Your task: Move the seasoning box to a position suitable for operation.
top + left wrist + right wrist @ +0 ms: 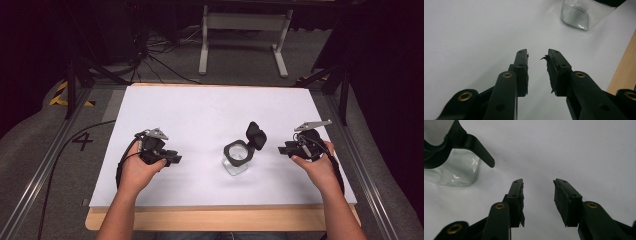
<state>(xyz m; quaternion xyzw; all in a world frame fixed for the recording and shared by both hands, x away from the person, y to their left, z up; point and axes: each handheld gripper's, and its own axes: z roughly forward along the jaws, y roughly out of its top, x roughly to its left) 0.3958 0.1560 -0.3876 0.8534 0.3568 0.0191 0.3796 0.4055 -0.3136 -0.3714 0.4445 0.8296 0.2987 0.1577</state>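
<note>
A clear glass jar point(237, 161) with a black collar and a flipped-open black lid point(256, 135) is seen standing upright on the white table point(200, 115), a little right of centre and near the front edge. The lid is hinged at the jar's right-hand rear side and is raised above the rim.

The left gripper point(172, 159) is held in the left hand point(137, 170) well to the left of the jar, apart from it; its jaws are seen parted in the left gripper view point(537, 56), with bare table between the frayed pads and nothing gripped. In that view the jar point(584, 15) is cut off by the top edge, so only its glass base is made out.

The right gripper point(282, 149) is held in the right hand point(317, 167) just right of the jar, near it but not touching. Its jaws are seen spread apart in the right gripper view point(538, 182), empty. There the jar point(454, 170) is cropped at the upper left, and the lid point(477, 147) is shown only in part. Whether anything is inside the jar cannot be told.
</note>
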